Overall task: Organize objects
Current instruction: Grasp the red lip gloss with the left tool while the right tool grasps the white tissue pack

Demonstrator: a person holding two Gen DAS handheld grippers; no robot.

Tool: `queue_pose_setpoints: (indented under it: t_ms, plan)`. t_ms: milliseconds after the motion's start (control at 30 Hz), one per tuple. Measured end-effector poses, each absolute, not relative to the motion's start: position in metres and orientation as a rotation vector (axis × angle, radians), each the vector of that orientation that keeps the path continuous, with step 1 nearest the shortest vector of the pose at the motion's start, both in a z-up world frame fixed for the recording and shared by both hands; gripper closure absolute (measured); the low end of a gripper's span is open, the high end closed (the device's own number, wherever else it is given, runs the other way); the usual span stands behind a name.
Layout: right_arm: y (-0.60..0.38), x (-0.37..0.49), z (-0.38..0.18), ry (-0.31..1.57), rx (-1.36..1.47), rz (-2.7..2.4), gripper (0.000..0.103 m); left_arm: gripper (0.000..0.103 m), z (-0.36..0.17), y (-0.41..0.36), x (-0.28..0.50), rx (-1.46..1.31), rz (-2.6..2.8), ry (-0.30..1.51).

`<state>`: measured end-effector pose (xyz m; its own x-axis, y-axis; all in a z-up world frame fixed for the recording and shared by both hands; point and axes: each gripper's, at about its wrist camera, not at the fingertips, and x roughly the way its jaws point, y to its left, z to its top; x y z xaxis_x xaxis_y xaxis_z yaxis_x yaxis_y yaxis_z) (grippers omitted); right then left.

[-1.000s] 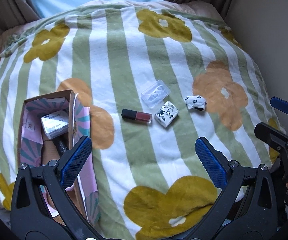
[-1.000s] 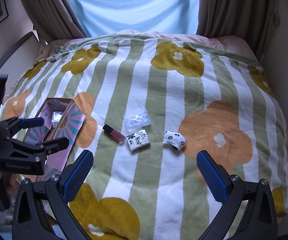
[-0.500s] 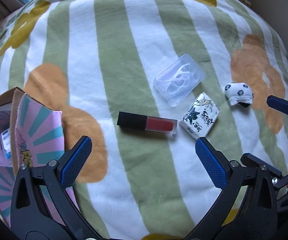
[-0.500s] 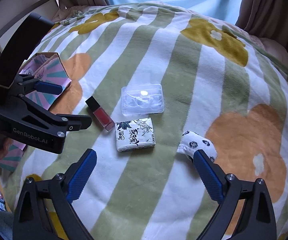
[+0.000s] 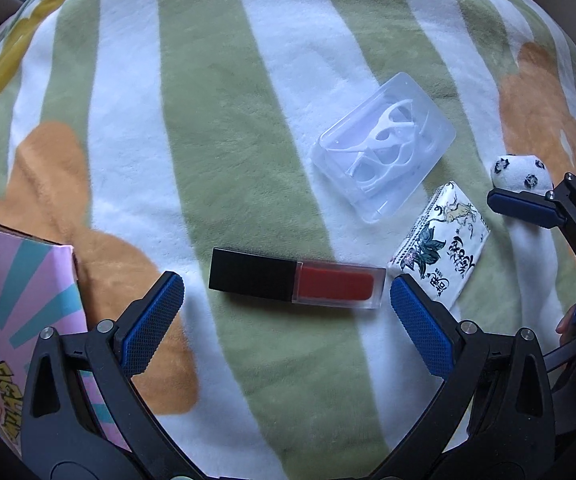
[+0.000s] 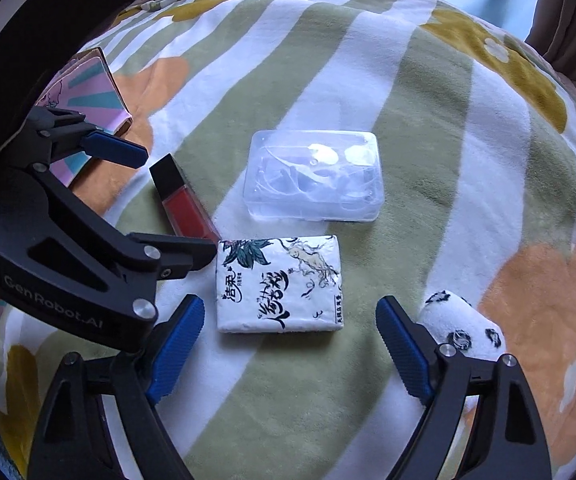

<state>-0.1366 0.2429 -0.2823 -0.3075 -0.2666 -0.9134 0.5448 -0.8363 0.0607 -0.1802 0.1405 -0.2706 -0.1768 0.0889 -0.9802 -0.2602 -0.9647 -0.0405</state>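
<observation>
A red lip gloss tube with a black cap (image 5: 296, 285) lies on the striped blanket, just beyond my left gripper (image 5: 284, 324), which is open and straddles it from above without touching. A white tissue pack with ink drawings (image 6: 279, 283) lies in front of my right gripper (image 6: 288, 344), whose jaws are closing with nothing pressed between them. The lip gloss tube (image 6: 184, 204) and the left gripper (image 6: 164, 200) show in the right wrist view. A clear plastic case of floss picks (image 5: 384, 146) (image 6: 314, 176) lies beyond. A small white patterned roll (image 5: 518, 172) (image 6: 464, 334) sits at right.
A pink and teal patterned cardboard box (image 5: 12, 320) (image 6: 84, 92) stands at the left edge of the blanket. The green-and-white striped flowered blanket (image 5: 228, 120) covers a bed; curtains (image 6: 568, 12) rise behind it.
Both grippers have come down close over the blanket. The left now hovers at the lip gloss, the right at the tissue pack, and the right's fingers have narrowed.
</observation>
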Motion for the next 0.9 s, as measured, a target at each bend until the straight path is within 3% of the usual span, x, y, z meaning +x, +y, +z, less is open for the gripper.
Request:
queue_pose_setpoints:
  t_ms: [100, 300, 633, 900]
  plan:
    - [0.241, -0.14, -0.286, 0.342, 1.447, -2.16, 0.024, 0.015, -0.278, 0.141, -0.183, -1.867, 2.2, 0.197]
    - [0.24, -0.145, -0.29, 0.313, 1.472, -2.136, 0.044, 0.02, -0.281, 0.139, -0.184, -1.852, 2.173, 0.185]
    - [0.245, -0.145, -0.275, 0.31, 1.479, -2.169, 0.046, 0.021, -0.268, 0.134, -0.182, -1.816, 2.188, 0.159]
    - [0.255, -0.136, -0.228, 0.283, 1.465, -2.254, 0.046, 0.021, -0.216, 0.122, -0.17, -1.729, 2.265, 0.116]
